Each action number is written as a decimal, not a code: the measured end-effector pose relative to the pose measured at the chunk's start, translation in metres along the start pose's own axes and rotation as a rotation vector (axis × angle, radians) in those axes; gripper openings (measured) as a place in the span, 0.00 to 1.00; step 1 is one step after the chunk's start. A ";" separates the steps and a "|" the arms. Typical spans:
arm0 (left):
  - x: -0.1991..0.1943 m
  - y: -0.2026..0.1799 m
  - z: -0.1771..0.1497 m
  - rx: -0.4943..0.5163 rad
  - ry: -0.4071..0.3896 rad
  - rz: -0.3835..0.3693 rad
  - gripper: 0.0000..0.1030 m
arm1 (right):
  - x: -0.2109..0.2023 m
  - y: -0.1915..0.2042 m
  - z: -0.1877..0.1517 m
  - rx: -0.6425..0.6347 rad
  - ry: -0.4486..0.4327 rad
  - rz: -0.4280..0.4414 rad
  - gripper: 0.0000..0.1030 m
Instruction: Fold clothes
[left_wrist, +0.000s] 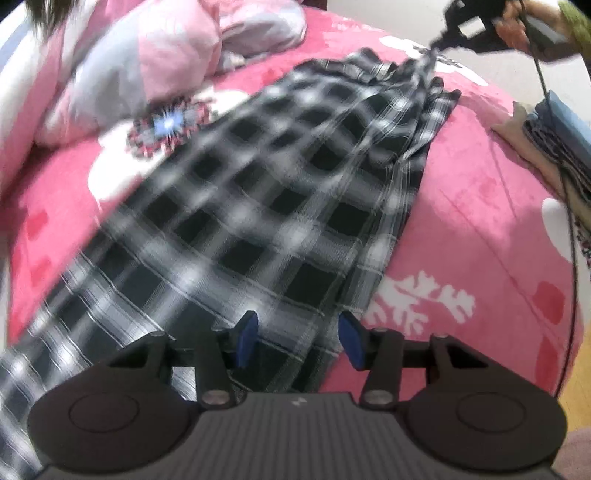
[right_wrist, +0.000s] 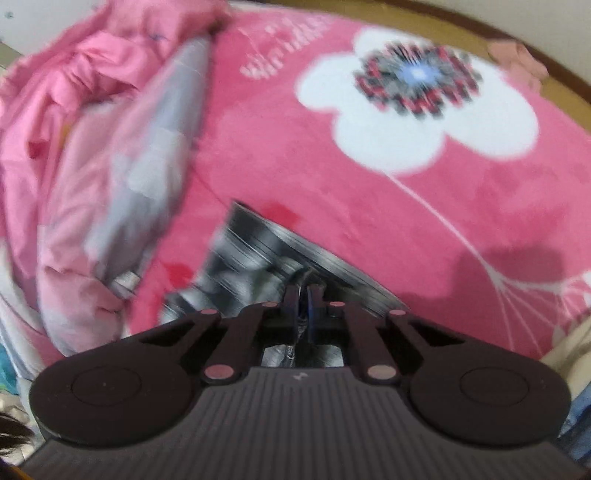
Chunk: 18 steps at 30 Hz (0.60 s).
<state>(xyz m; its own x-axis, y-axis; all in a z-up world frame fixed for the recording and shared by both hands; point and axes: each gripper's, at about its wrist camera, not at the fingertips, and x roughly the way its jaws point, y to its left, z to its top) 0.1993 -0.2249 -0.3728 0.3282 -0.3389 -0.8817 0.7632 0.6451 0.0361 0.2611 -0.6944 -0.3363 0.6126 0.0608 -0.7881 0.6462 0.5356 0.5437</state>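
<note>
Plaid garment (left_wrist: 258, 206), black, grey and white, lies stretched across our pink flowered bed cover (left_wrist: 461, 229), its near end under our left tool (left_wrist: 297, 341). That tool hovers just above the cloth with its blue-padded fingers (left_wrist: 246, 338) spread apart, nothing between them. Our right tool (right_wrist: 303, 299) has its fingers pressed together on a bunched corner of the plaid garment, which it lifts off the bed at the far end. A rumpled pink and grey quilt (left_wrist: 147, 59) sits beside the cloth, and a stack of folded clothes (left_wrist: 554, 147) rests at the bed's edge. Both views are blurred.
</note>
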 end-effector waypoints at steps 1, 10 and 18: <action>-0.001 -0.001 0.001 0.011 -0.014 0.007 0.48 | -0.005 0.005 0.002 0.003 -0.019 0.021 0.02; 0.008 -0.024 0.009 0.119 -0.065 0.050 0.43 | -0.032 0.019 0.015 0.081 -0.102 0.112 0.02; 0.009 -0.045 0.006 0.254 -0.085 0.077 0.21 | -0.036 0.016 0.013 0.121 -0.117 0.119 0.02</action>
<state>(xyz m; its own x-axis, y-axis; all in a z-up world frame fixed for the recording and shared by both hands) 0.1717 -0.2609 -0.3798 0.4274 -0.3586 -0.8299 0.8461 0.4820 0.2275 0.2553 -0.6991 -0.2957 0.7321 0.0159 -0.6810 0.6116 0.4248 0.6675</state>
